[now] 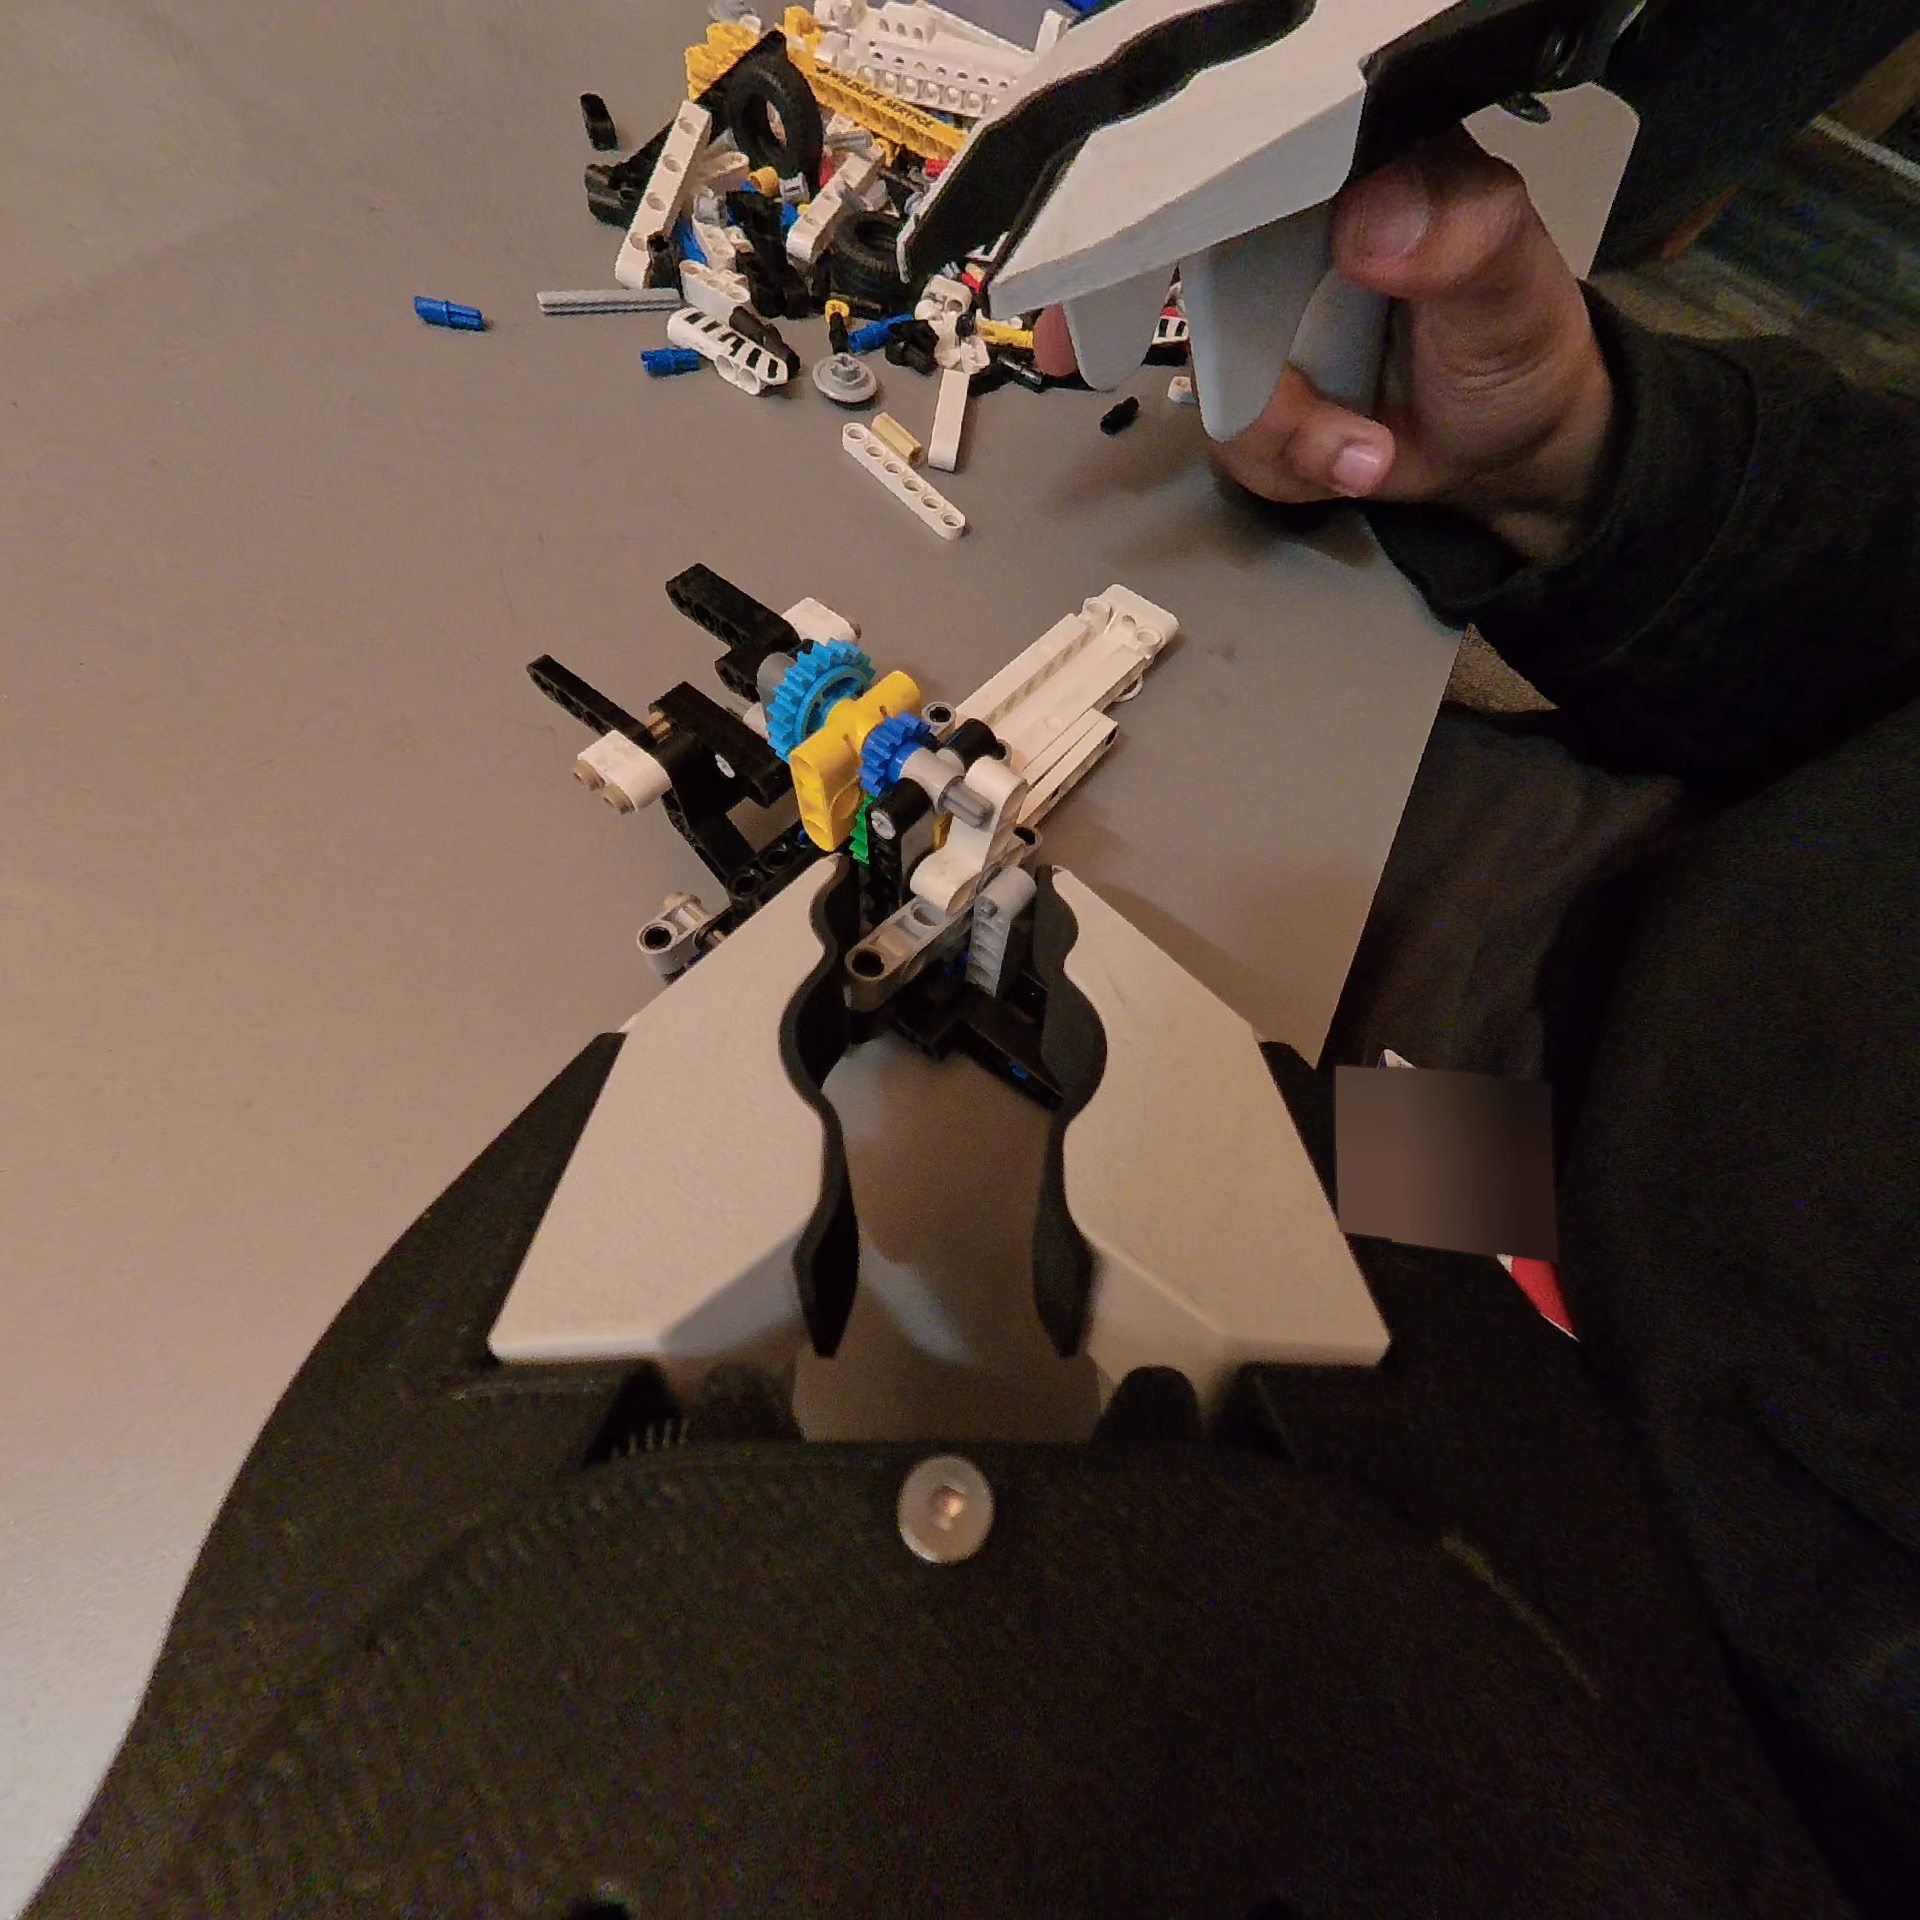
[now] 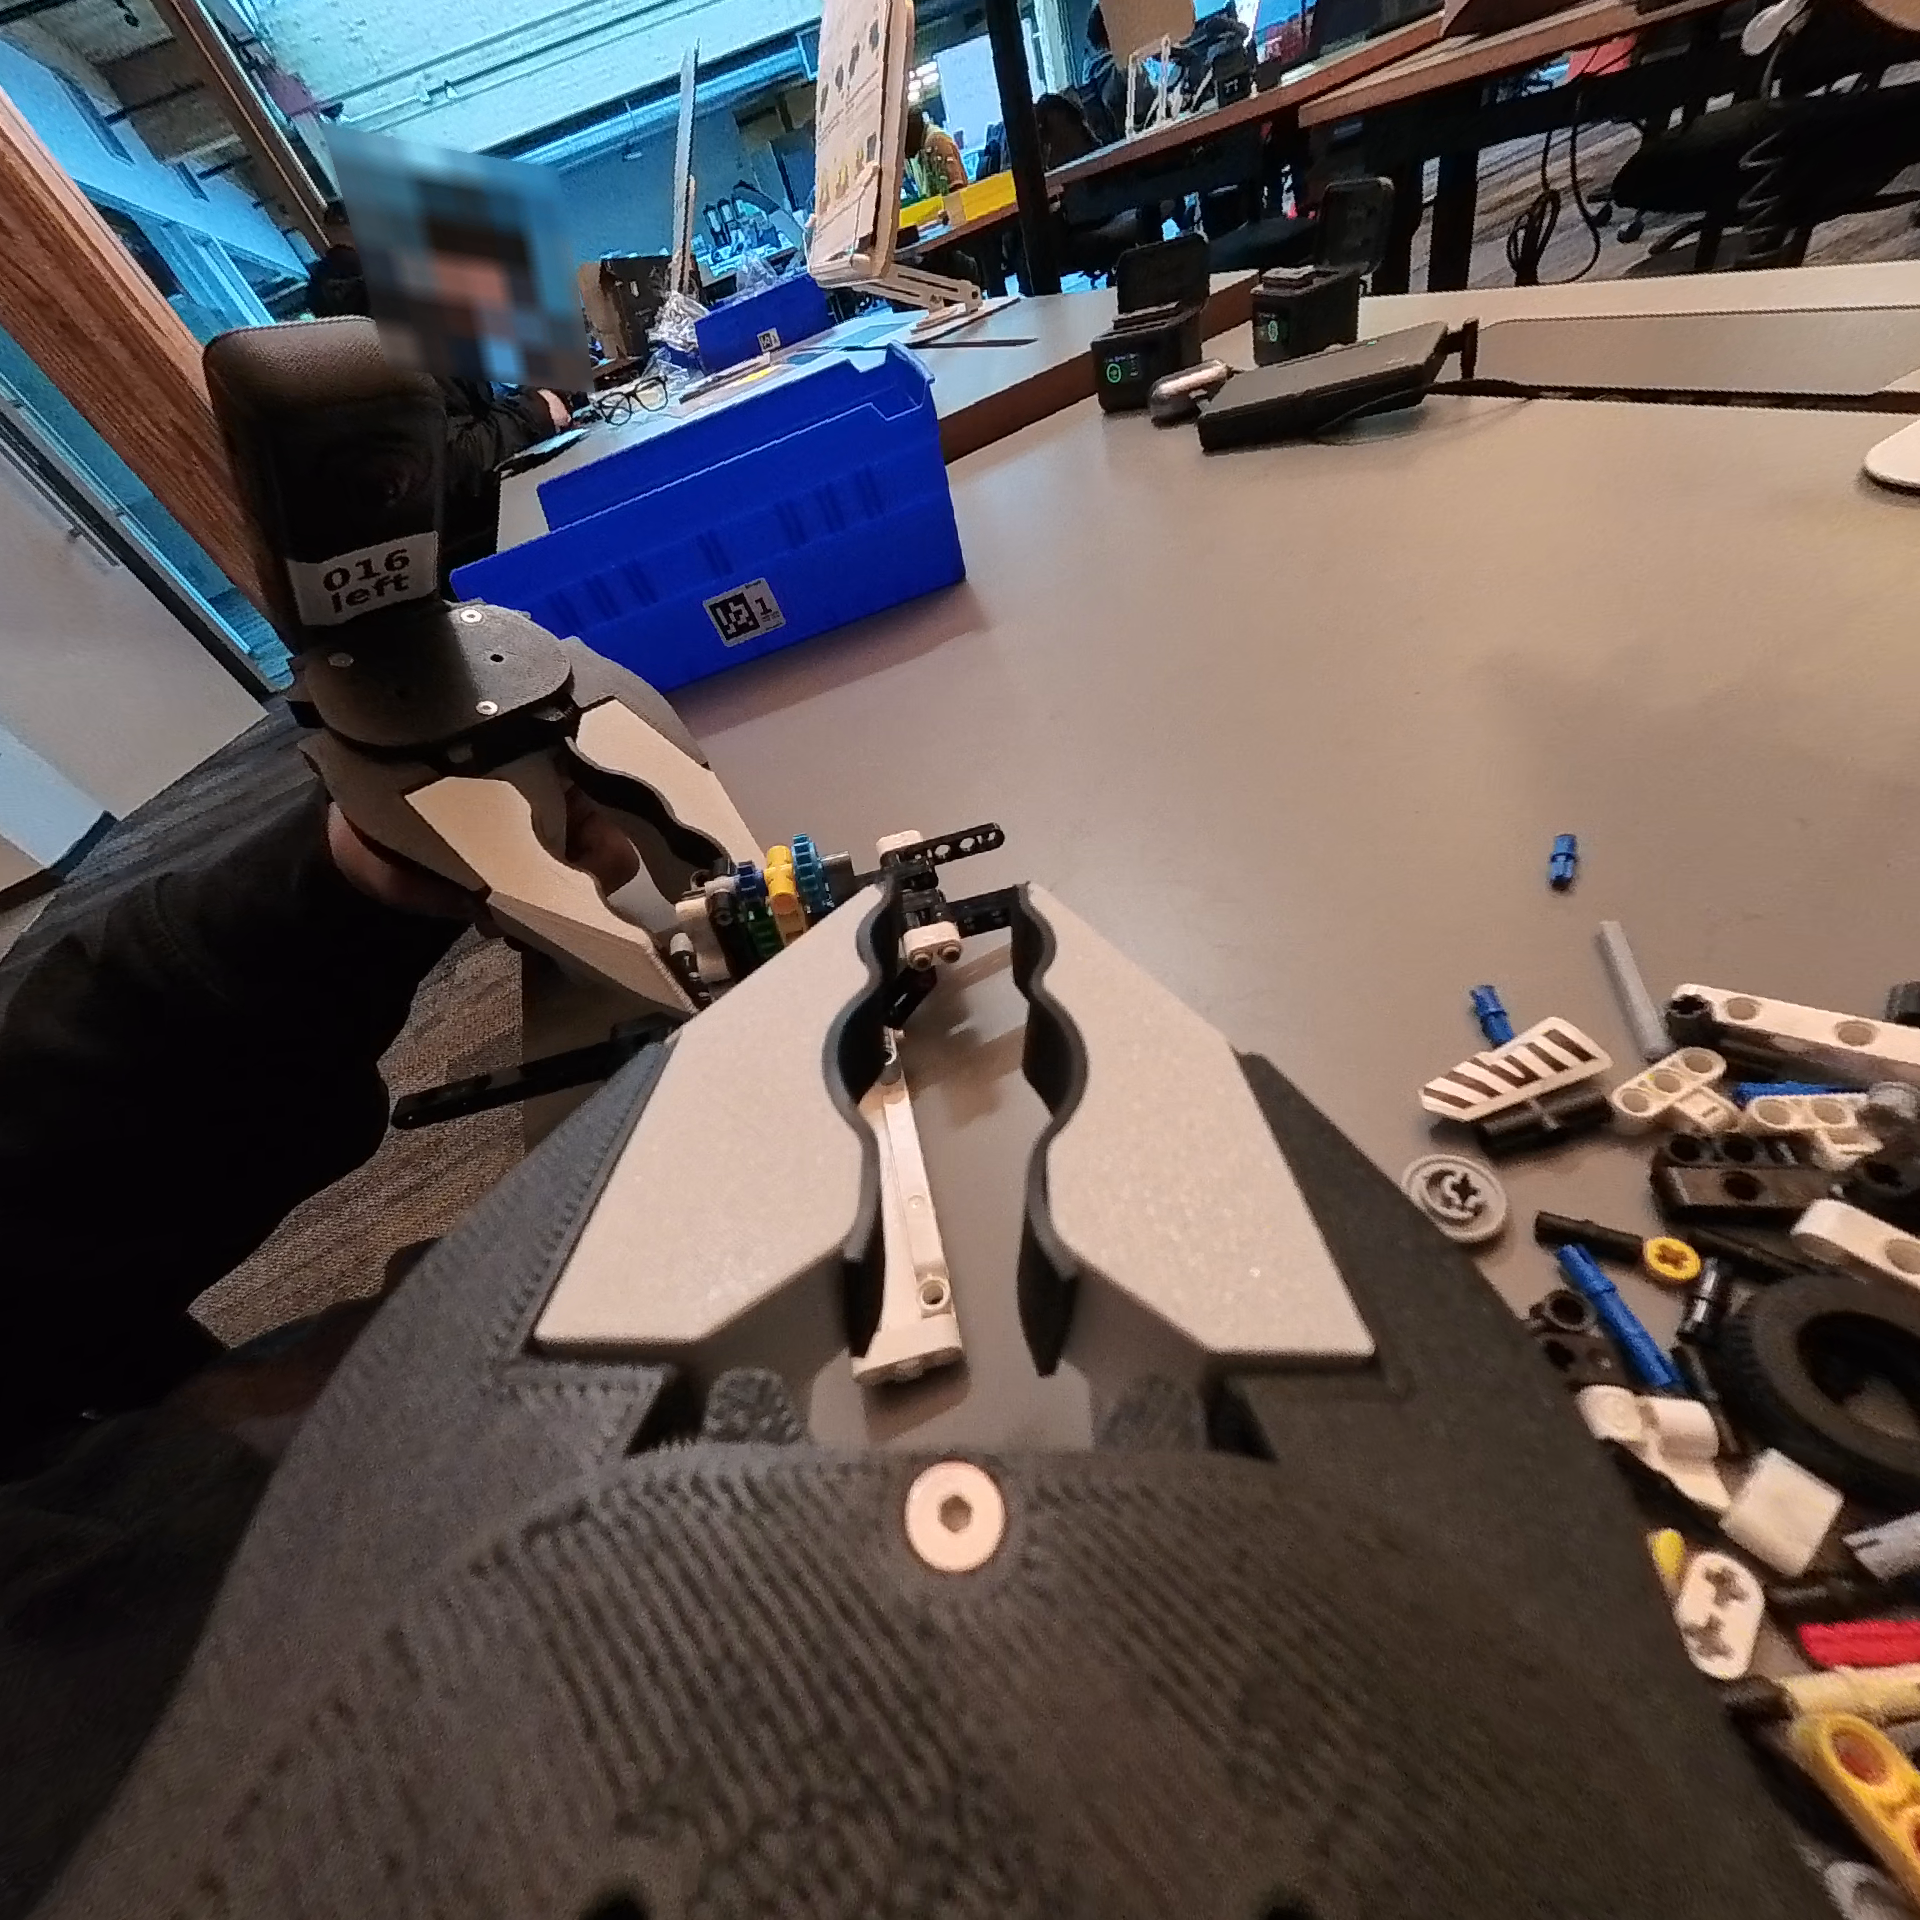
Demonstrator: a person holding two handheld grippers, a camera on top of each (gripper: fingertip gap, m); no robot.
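L gripper point(image 1: 940, 883) fingers clamp near end of the brick model point(image 1: 831, 748), which lies on the table point(image 1: 260, 623) by its edge. R gripper point(image 2: 940, 914) is partly open, hovering over the model's white beam point(image 2: 909, 1226), fingers not touching. Loose parts pile point(image 1: 831, 187) well beyond.

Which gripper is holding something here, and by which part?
The left gripper clamps the brick assembly by its near black-and-grey end. The right gripper holds nothing; its jaws stand open above the table.
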